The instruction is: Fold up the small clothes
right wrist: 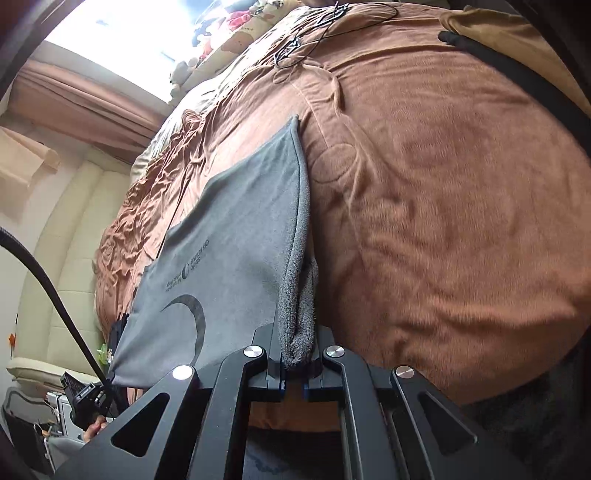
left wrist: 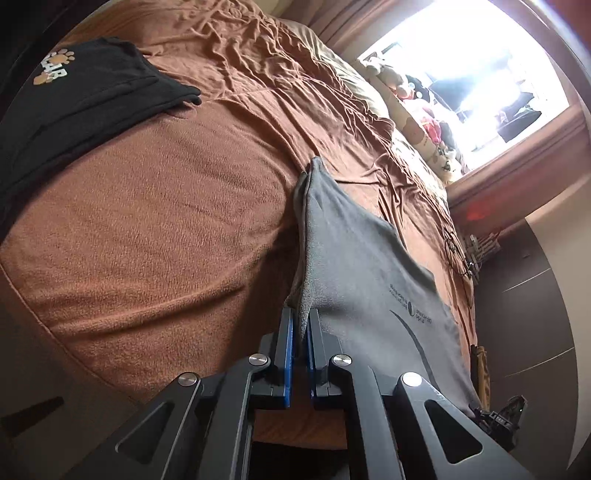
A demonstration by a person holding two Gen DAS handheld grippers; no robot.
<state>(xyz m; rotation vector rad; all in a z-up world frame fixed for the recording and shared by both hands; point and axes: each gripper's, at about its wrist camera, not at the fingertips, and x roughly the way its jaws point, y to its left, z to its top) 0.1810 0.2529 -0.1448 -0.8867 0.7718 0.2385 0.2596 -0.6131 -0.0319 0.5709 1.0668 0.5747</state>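
A grey T-shirt with a dark printed logo hangs stretched between my two grippers above the brown bed cover. My left gripper is shut on one bunched edge of it. My right gripper is shut on the opposite bunched edge; the grey T-shirt spreads to the left in that view. The other gripper shows small at the shirt's far corner in each view. The shirt's lower part rests on the bed.
A folded black garment with a paw-print logo lies at the bed's far left. Pillows and soft toys sit by the bright window. A black cable lies on the cover. A cream headboard stands at the side.
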